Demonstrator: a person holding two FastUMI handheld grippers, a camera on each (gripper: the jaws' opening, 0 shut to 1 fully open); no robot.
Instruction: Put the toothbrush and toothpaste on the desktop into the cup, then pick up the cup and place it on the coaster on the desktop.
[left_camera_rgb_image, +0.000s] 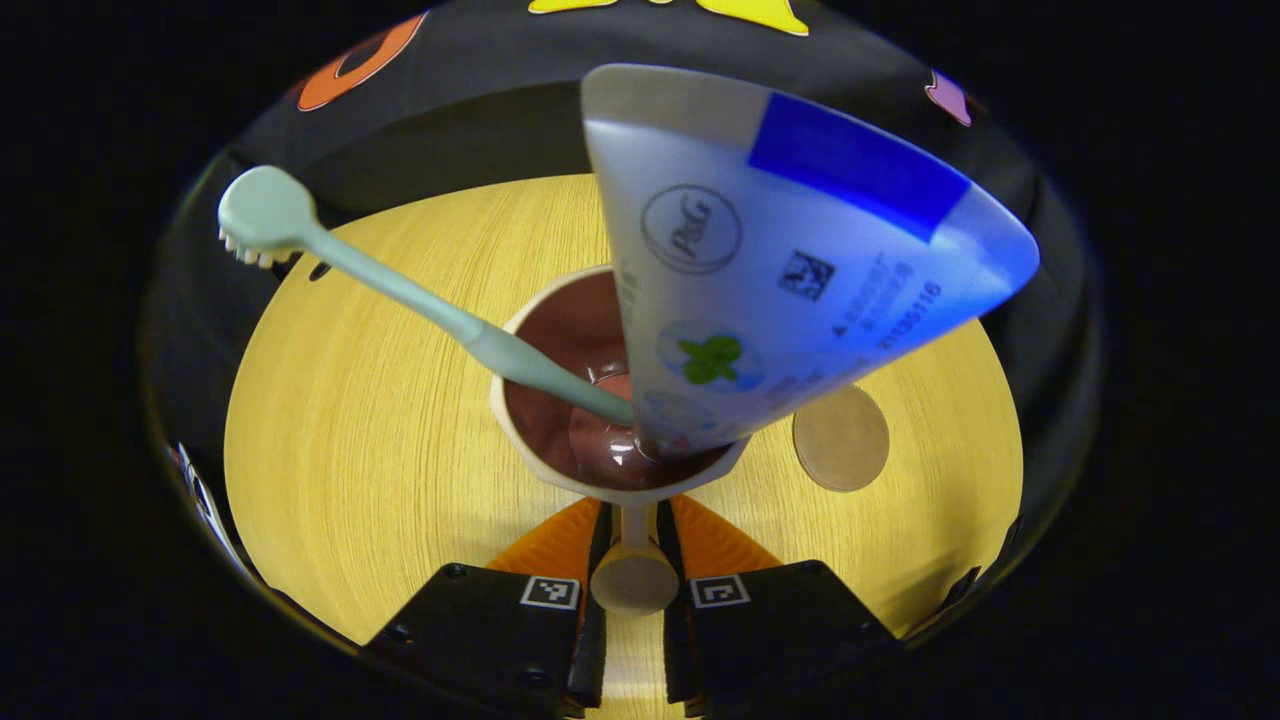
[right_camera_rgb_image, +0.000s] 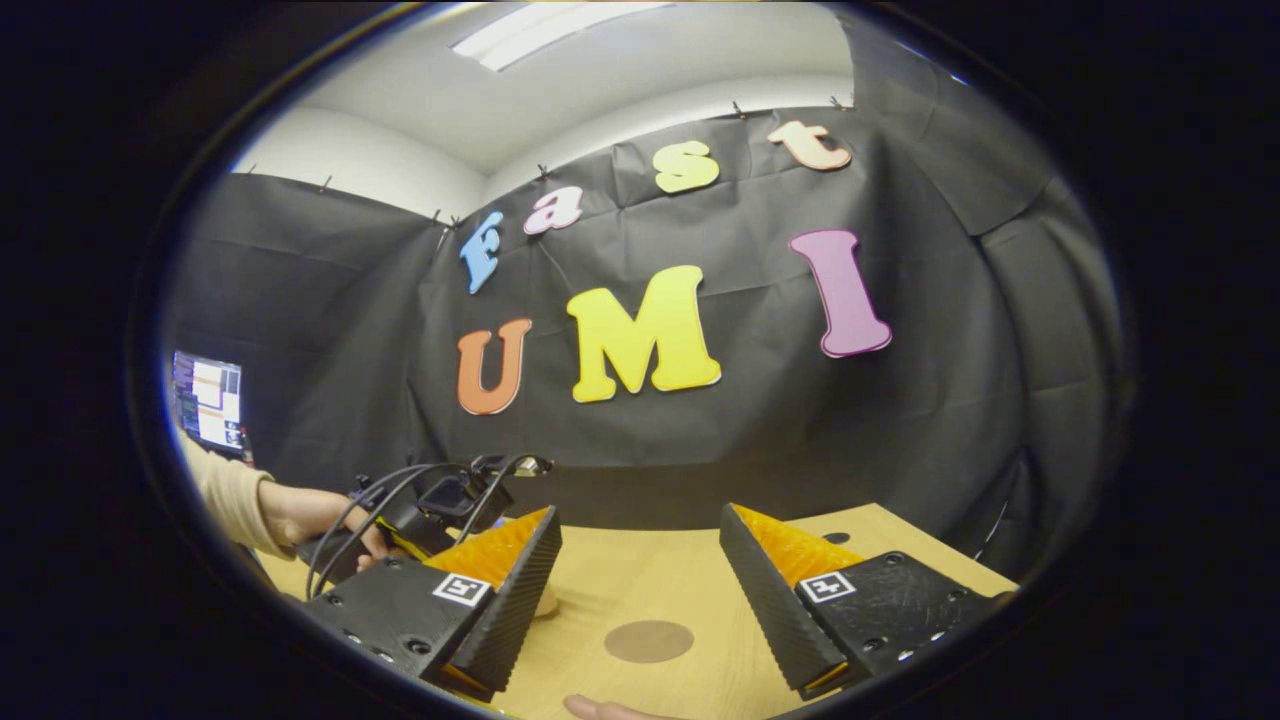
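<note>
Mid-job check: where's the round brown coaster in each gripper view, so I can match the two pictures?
Left gripper view: the round brown coaster lies flat on the wooden desktop, right of the cream cup.
Right gripper view: it lies low centre, between the open right gripper fingers.
Shared landmark: the desktop's far edge against the black cloth wall.

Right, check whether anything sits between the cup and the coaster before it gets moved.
Nothing visible does. The cup, held by its handle in the left gripper, has bare tabletop between it and the coaster just beside it.
</note>
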